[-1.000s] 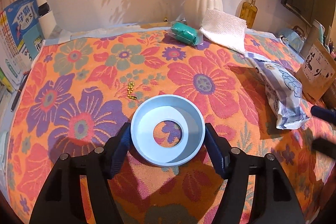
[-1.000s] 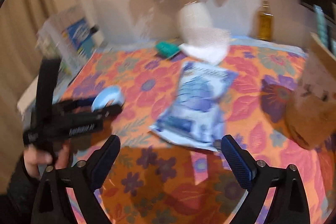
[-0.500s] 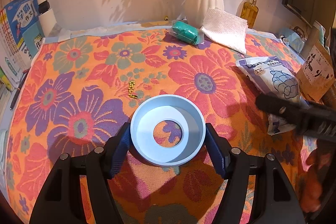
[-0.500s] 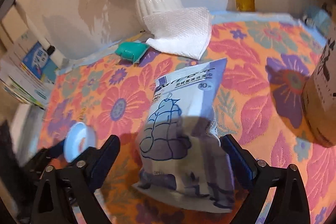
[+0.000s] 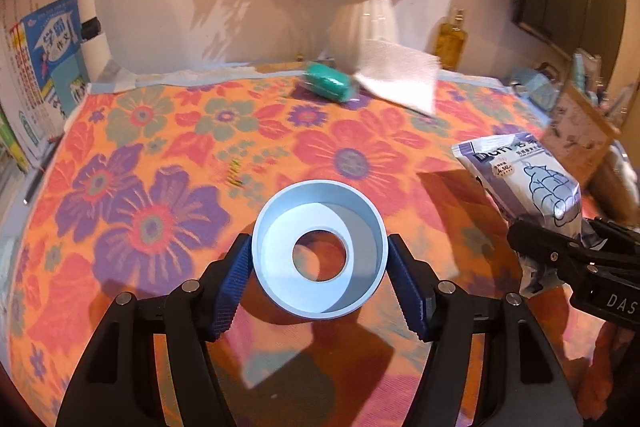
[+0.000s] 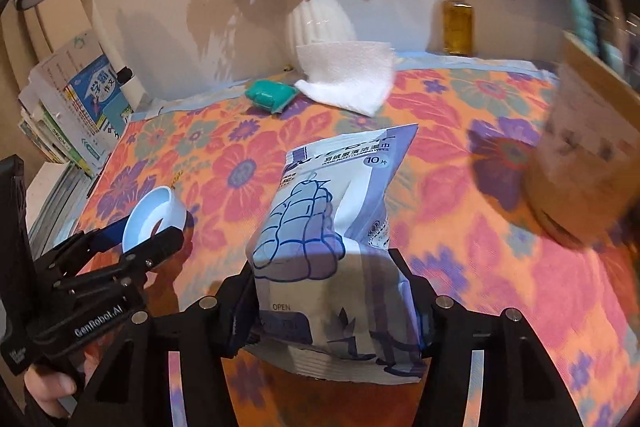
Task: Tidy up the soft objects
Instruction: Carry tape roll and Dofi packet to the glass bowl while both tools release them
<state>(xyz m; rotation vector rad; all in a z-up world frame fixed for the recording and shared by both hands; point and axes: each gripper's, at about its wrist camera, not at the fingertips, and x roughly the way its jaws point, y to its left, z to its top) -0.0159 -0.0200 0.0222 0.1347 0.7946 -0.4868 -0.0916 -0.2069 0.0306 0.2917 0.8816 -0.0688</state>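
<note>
Floral orange-and-purple cloth over the worktop (image 5: 168, 131), with both tongs low above it. Left tongs (image 5: 320, 269) clenched on a pale blue plastic ring dish with a round hole in its floor (image 5: 320, 255), blue ribbed pads pressed to its outer wall on either side; seems lifted a little clear of the cloth, judging by the shadow beneath. Right tongs (image 6: 326, 301) just closing, now grasping the near end of a lilac-and-white soft foil pack of wipes printed with a puffer-jacket drawing (image 6: 332, 211); wrapper creased inward where the pads bite.

Key relation: pack's long axis running straight away from the right tongs, toward the back wall, far end tilted up off the cloth, gripped across the narrow width at the end marked OPEN. Pack well to the right of the ring dish, seen from the left wrist, so nearer the right hand by far; already in that hand's hold. Left tongs occupied, thus no help available without setting the dish down.

Further back, near a white ribbed vase (image 6: 320, 23): a teal wrapped roll (image 6: 270, 95) and a folded white paper towel (image 6: 348, 79), touching or nearly so, both untouched. To the right, a brown cardboard box (image 6: 580, 163), blurred; possibly the destination, though not certain.
</note>
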